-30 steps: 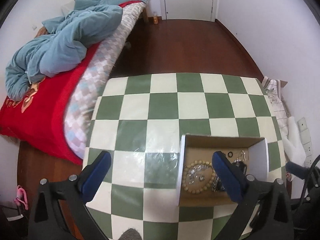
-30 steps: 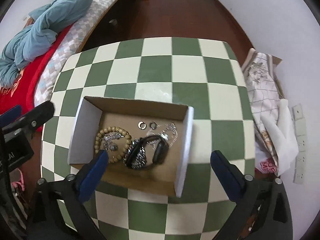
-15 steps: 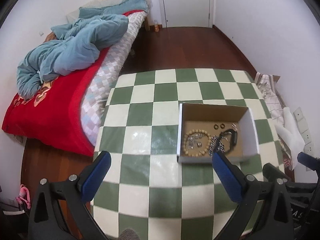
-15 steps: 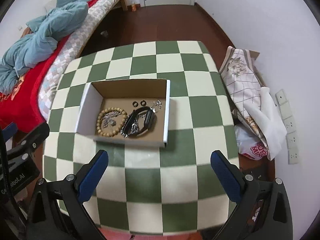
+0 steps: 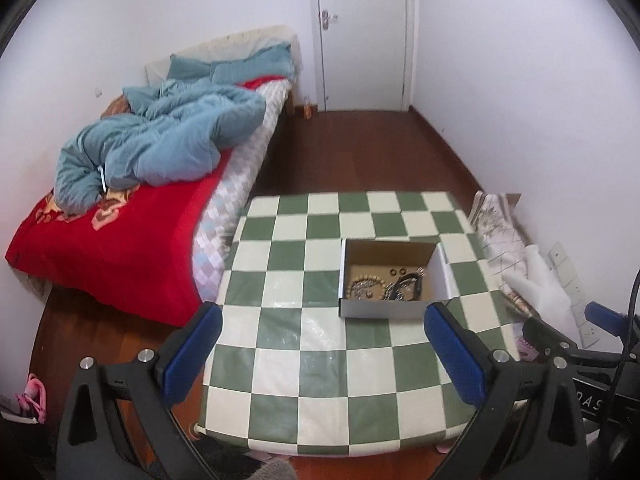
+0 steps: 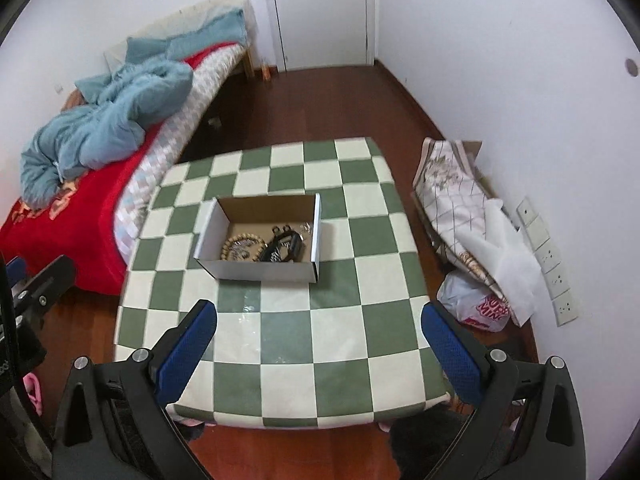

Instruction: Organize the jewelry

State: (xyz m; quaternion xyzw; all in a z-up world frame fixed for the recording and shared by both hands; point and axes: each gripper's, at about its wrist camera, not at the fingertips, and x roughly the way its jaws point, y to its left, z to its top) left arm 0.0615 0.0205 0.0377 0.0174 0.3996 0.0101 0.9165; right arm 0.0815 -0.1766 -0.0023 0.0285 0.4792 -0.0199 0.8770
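Note:
An open cardboard box (image 5: 384, 308) (image 6: 256, 270) sits on the green and white checkered table (image 5: 320, 380) (image 6: 288, 340). Inside lie a wooden bead bracelet (image 5: 362, 285) (image 6: 240, 245), a black watch (image 5: 406, 286) (image 6: 286, 244), two small rings (image 5: 397, 271) and silver chain pieces. My left gripper (image 5: 320, 356) is open and empty, held high above the table's near part. My right gripper (image 6: 320, 350) is open and empty, also high above the near part, well back from the box.
A bed (image 5: 120, 248) with a red cover and a blue quilt (image 5: 160, 140) stands left of the table. Folded cloth and a plastic bag (image 6: 476, 304) lie by the right wall. A white door (image 5: 360, 32) is at the back.
Both grippers have pulled up and back from the box, so the whole table and room now show. The jewelry stays in the box.

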